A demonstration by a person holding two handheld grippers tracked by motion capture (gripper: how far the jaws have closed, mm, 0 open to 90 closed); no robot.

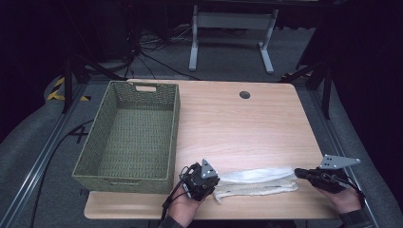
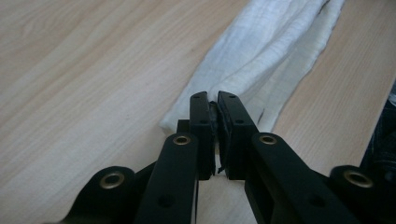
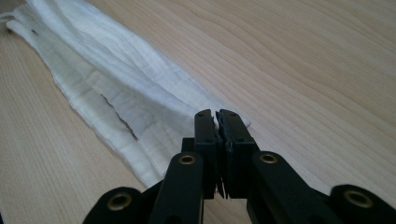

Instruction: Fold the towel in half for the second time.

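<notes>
The long white folded cloth (image 1: 256,182) lies flat near the bottom edge of the high view, on the light wooden counter (image 1: 247,128), stretched out sideways like a thin strip. The left tool (image 1: 215,183) is clenched on the cloth's left end, and in the left gripper view its two black jaws are squeezed together with a bit of white fabric (image 2: 266,60) pinched between them. The right tool (image 1: 298,172) is clenched on the cloth's right end in the same way, and the right gripper view shows the cloth (image 3: 116,102) running away from its tight jaws toward the upper left of that frame. So each end is held, and the step in hand looks like folding or lifting the strip. The next move probably needs both hands to rise together and keep their grip, so the cloth does not slip or twist. A big green woven basket (image 1: 177,123) sits in the left half of the high view, well apart from the cloth.
</notes>
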